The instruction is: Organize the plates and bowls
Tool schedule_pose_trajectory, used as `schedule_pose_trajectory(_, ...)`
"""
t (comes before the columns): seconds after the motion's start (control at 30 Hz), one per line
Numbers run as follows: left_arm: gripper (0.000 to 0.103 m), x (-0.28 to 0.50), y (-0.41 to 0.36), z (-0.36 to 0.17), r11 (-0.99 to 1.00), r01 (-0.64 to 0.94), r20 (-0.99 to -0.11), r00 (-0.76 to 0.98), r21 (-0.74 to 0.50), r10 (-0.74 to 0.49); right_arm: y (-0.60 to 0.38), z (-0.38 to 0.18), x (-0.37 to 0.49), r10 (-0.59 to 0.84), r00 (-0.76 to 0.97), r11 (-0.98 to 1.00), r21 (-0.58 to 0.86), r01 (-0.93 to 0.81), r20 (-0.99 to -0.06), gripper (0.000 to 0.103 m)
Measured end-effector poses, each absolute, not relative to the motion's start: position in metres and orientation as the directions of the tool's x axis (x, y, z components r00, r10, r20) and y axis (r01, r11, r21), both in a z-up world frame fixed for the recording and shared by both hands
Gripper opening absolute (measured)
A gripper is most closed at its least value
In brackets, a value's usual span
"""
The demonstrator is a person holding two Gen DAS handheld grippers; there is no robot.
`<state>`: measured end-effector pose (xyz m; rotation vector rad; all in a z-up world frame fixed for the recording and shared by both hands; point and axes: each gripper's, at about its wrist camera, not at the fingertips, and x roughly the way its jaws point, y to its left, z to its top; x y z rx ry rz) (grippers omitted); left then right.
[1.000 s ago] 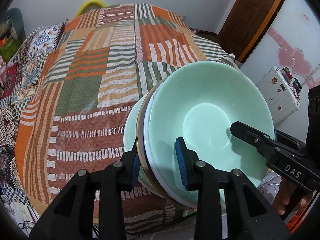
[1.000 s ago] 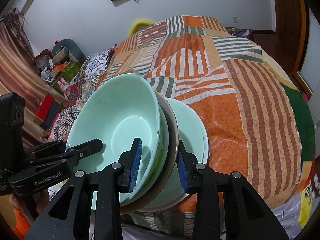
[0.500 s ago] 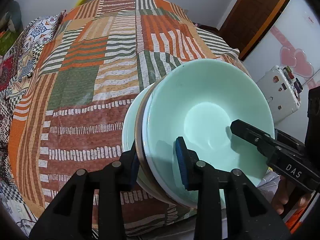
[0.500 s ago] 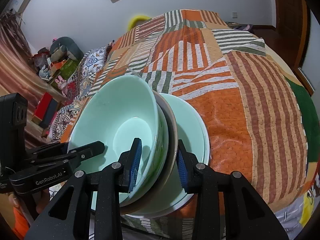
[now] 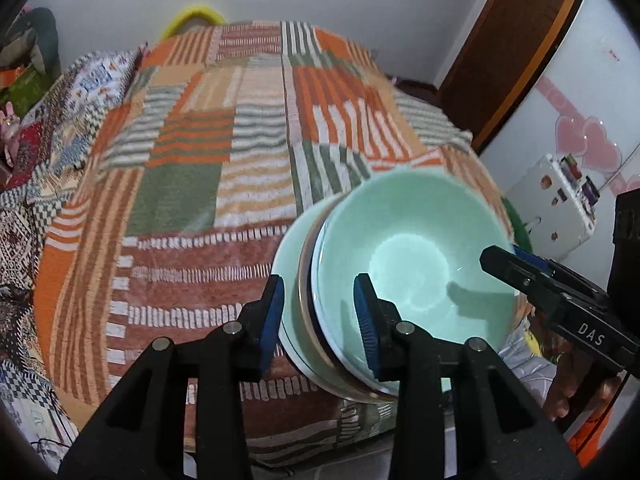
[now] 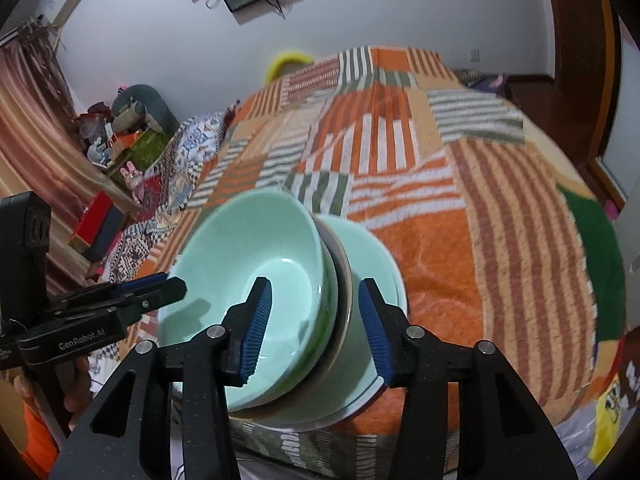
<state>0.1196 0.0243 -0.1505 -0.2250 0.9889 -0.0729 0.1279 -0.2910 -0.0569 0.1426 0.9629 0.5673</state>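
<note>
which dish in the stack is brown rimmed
The middle dish, its brown edge sandwiched between the deep mint bowl on top and the wide mint plate underneath.

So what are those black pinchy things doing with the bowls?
A person holds one tool in each hand. The left tool and the right tool both straddle the rims of a stack of mint-green bowls and plates, one from each side, over the striped patchwork bedspread. How firmly they pinch isn't clear.

Bed (image 5: pixel 192 184), striped patchwork quilt (image 6: pixel 480 240) in orange, green, brown
</note>
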Motion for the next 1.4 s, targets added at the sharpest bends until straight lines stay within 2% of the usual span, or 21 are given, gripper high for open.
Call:
schedule_pose_trajectory(0.17,0.037,0.1,0.015,-0.11,0.987,-0.012,-0.735,0.669,-0.162,-0.113,-0.294,-0.033,0.12,0.518,0.496,0.846,0.333,-0.415,-0.697,0.043)
schedule_pose_trajectory(0.2,0.038,0.095,0.013,-0.103,0.989,-0.009,-0.716,0.691,-0.149,-0.102,-0.295,-0.027,0.118,0.522,0.506,0.844,0.331,-0.422,-0.686,0.043)
schedule_pose_trajectory(0.27,0.047,0.084,0.009,-0.086,0.992,-0.007,-0.665,0.743,-0.127,-0.08,-0.296,-0.016,0.112,0.53,0.53,0.84,0.324,-0.435,-0.662,0.043)
schedule_pose_trajectory(0.43,0.052,0.057,0.001,-0.049,0.996,-0.008,-0.532,0.846,-0.094,-0.044,-0.296,0.02,0.093,0.536,0.615,0.838,0.279,-0.469,-0.578,0.051)
schedule_pose_trajectory(0.6,0.055,0.035,0.002,-0.028,0.992,0.001,-0.442,0.895,-0.126,-0.057,-0.302,0.046,0.077,0.547,0.677,0.834,0.251,-0.492,-0.493,0.057)
schedule_pose_trajectory(0.63,0.06,0.031,0.002,-0.026,0.992,0.0,-0.429,0.902,-0.127,-0.055,-0.303,0.051,0.073,0.547,0.689,0.835,0.244,-0.494,-0.477,0.059)
schedule_pose_trajectory(0.67,0.068,0.026,0.003,-0.023,0.992,-0.004,-0.409,0.911,-0.127,-0.049,-0.303,0.053,0.071,0.546,0.696,0.835,0.239,-0.496,-0.465,0.06)
schedule_pose_trajectory(0.77,0.08,0.015,0.003,-0.018,0.992,-0.015,-0.361,0.932,-0.123,-0.031,-0.304,0.061,0.062,0.544,0.721,0.837,0.213,-0.504,-0.429,0.064)
schedule_pose_trajectory(0.9,0.092,0.0,0.002,-0.013,0.994,-0.023,-0.318,0.948,-0.111,-0.014,-0.302,0.065,0.052,0.544,0.739,0.836,0.184,-0.517,-0.397,0.078)
schedule_pose_trajectory(1.03,0.1,-0.013,-0.004,-0.011,0.996,-0.033,-0.283,0.959,-0.083,0.008,-0.3,0.067,0.047,0.548,0.748,0.834,0.171,-0.525,-0.374,0.083)
schedule_pose_trajectory(1.2,0.101,-0.021,-0.006,-0.012,0.996,-0.04,-0.271,0.962,-0.078,0.017,-0.299,0.067,0.044,0.551,0.751,0.831,0.165,-0.53,-0.363,0.086)
schedule_pose_trajectory(1.4,0.102,-0.028,-0.004,-0.013,0.995,-0.051,-0.263,0.964,-0.081,0.028,-0.302,0.065,0.036,0.55,0.761,0.833,0.163,-0.529,-0.343,0.098)
